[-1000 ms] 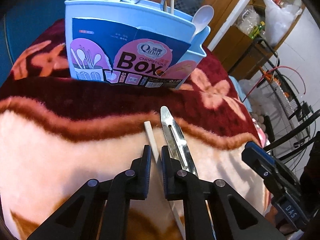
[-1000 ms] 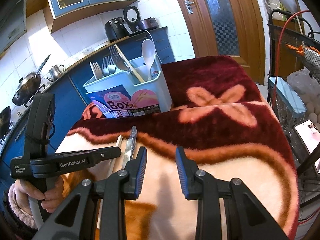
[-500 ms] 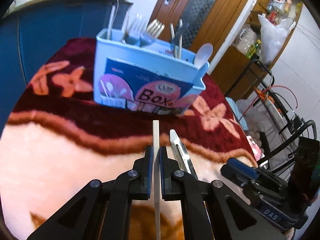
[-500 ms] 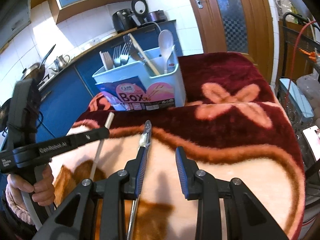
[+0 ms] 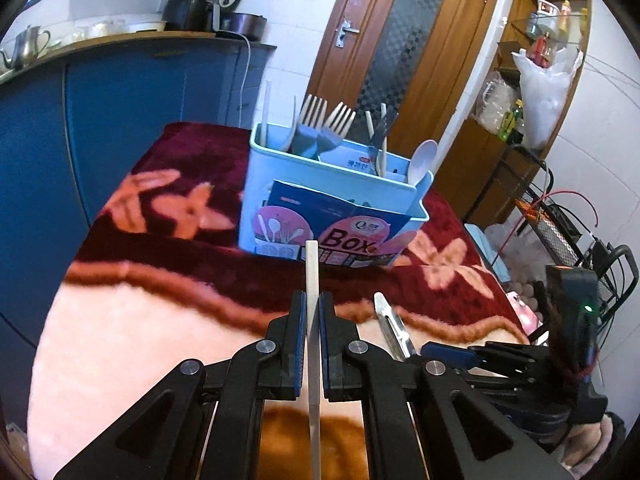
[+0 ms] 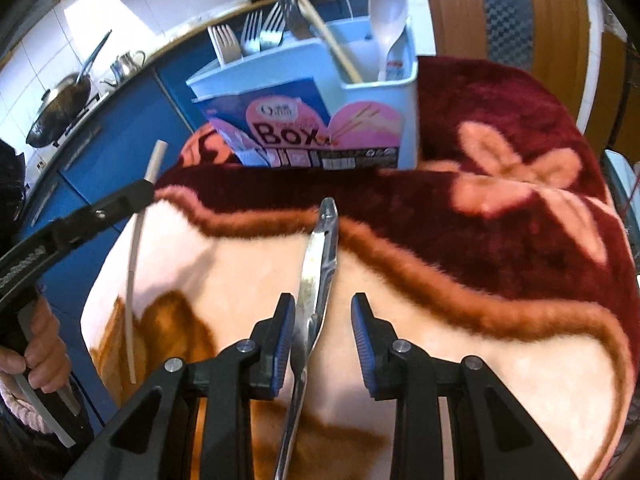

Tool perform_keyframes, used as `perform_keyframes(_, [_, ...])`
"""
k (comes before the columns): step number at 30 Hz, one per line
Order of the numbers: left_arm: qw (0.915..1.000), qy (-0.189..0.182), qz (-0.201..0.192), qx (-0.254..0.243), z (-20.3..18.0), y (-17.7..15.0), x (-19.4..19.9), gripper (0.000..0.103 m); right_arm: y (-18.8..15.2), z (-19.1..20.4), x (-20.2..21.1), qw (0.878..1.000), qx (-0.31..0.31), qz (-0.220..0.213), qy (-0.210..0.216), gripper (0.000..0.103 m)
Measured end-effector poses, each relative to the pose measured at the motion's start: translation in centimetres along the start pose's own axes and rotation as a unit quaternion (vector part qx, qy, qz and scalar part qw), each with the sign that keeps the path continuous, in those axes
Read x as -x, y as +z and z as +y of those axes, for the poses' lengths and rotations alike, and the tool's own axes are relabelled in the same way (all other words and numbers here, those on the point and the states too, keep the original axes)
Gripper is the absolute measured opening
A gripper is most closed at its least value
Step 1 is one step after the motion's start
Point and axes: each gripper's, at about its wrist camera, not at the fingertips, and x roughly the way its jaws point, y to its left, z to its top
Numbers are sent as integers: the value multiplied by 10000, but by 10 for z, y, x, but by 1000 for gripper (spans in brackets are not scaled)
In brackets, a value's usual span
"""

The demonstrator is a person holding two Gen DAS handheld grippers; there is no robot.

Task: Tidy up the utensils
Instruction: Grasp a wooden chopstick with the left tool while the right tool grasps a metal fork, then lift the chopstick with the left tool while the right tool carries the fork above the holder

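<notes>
My left gripper (image 5: pixel 312 310) is shut on a white chopstick (image 5: pixel 312 276) and holds it above the blanket, pointing at the light blue utensil box (image 5: pixel 320 204). The chopstick also shows in the right wrist view (image 6: pixel 138 240). A metal peeler (image 6: pixel 318 264) lies on the blanket between the fingers of my open right gripper (image 6: pixel 323 316), close to the left pad. The peeler also shows in the left wrist view (image 5: pixel 390 330). The box (image 6: pixel 360 120) holds forks, chopsticks and a white spoon (image 6: pixel 386 8).
A fleece blanket (image 5: pixel 140 320) with red and cream flower pattern covers the table. Blue kitchen cabinets (image 5: pixel 120 100) stand at the left and behind. A wire rack (image 5: pixel 560 232) and a wooden door (image 5: pixel 400 52) are at the right and back.
My left gripper has shut on the chopstick and lifted it off the blanket. My right gripper has moved left and forward so that its fingers straddle the peeler.
</notes>
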Motion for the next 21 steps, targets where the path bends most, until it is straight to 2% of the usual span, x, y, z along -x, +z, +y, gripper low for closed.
perform_keyframes(7, [10000, 11, -83, -26, 7, 2, 3, 6, 15, 4, -12, 9995, 84, 301, 13, 33])
perform_keyframes(11, [9999, 0, -118, -70, 9, 5, 5, 6, 27, 0, -17, 9985, 23, 512, 185, 32])
perform_keyframes(13, [9998, -5, -159, -81, 10, 7, 7, 6, 32, -6, -20, 9977, -82, 606, 305, 27])
perform_keyframes(15, [9997, 5, -205, -90, 11, 9, 8, 6, 35, -9, -23, 9974, -111, 649, 303, 12])
perform_keyframes(21, [9992, 37, -370, -138, 12, 17, 14, 6, 31, -10, -13, 9975, -143, 460, 512, 4])
